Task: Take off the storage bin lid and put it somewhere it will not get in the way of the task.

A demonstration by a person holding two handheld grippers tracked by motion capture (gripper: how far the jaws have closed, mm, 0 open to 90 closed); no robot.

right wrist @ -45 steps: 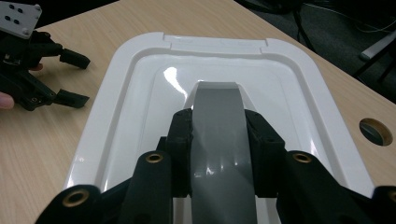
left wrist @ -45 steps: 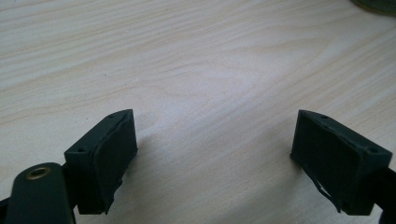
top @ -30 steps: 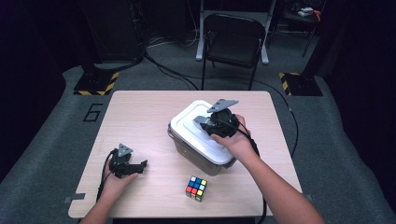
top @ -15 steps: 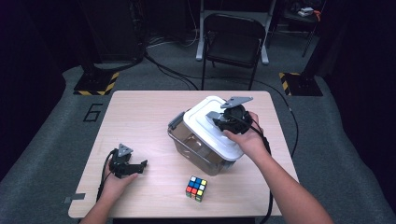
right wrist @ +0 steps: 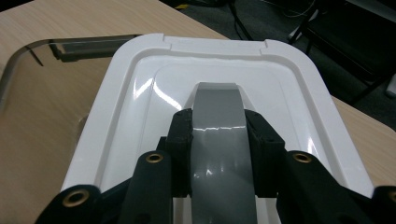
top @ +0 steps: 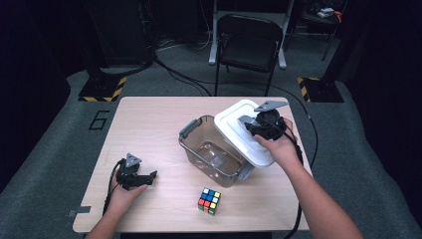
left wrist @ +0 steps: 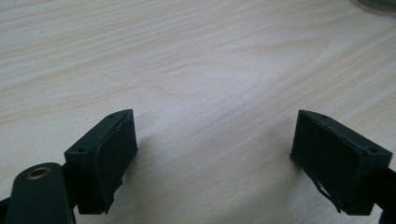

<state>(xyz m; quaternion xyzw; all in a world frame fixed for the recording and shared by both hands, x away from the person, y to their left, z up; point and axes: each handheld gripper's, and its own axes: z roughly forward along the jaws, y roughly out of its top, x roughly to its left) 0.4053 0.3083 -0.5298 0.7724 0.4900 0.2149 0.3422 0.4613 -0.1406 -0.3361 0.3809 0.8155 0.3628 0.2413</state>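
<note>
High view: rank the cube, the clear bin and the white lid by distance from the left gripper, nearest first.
From the left gripper, near the table's front left:
1. Rubik's cube, to its right by the front edge.
2. Clear bin, mid-table, open.
3. White lid, farthest, beyond the bin at right, gripped by its grey handle in the right gripper.

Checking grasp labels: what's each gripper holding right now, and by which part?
The right gripper is shut on the white lid, clamped on its grey handle. The left gripper holds nothing, jaws open over the table.

a rubik's cube (top: pixel 209 200) lies near the table's (top: pixel 149 119) front edge; a chair (top: pixel 249 47) stands behind.
</note>
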